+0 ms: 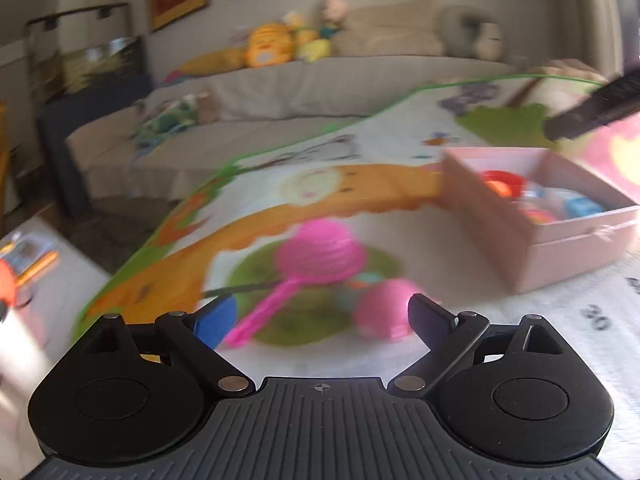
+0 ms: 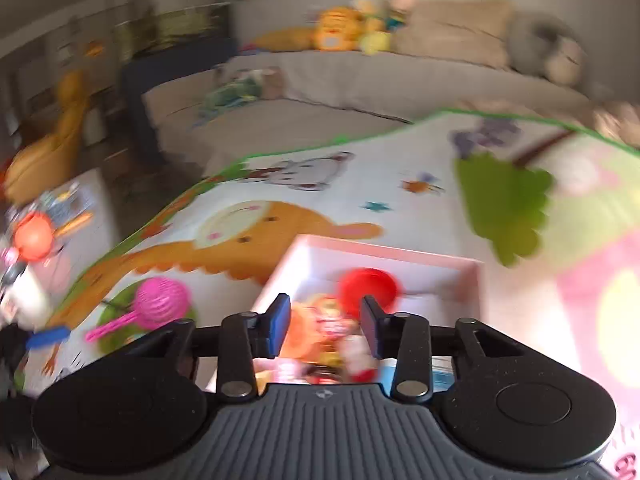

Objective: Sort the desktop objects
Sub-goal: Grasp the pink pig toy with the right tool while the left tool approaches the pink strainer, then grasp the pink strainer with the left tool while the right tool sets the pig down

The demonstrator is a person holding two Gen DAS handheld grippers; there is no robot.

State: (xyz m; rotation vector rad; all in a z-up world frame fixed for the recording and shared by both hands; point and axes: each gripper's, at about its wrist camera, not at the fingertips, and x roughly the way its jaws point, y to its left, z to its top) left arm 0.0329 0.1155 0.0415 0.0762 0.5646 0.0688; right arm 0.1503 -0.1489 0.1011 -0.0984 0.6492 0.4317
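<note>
Cartoon-printed play mat (image 1: 360, 152) with a green border covers the tabletop, a beige sofa (image 1: 260, 92) beyond it. Open pink cardboard box (image 1: 560, 240) sits on the right of the mat, holding a red round toy (image 2: 368, 286) and other small toys, blurred. Pink plastic mesh scoop (image 1: 320, 252) lies left of the box, a pink rounded toy (image 1: 384, 312) near it. Left gripper (image 1: 320, 320) hangs above them, jaws wide, empty. Right gripper (image 2: 326, 320) hovers over the box, jaws partly open; an orange blurred toy (image 2: 320, 328) shows between its fingers, contact unclear.

Motion blur smears the pink box's (image 1: 536, 216) contents beyond telling; the pink round toy (image 1: 384, 308) stays indistinct; lower left of the right wrist view dissolves.
</note>
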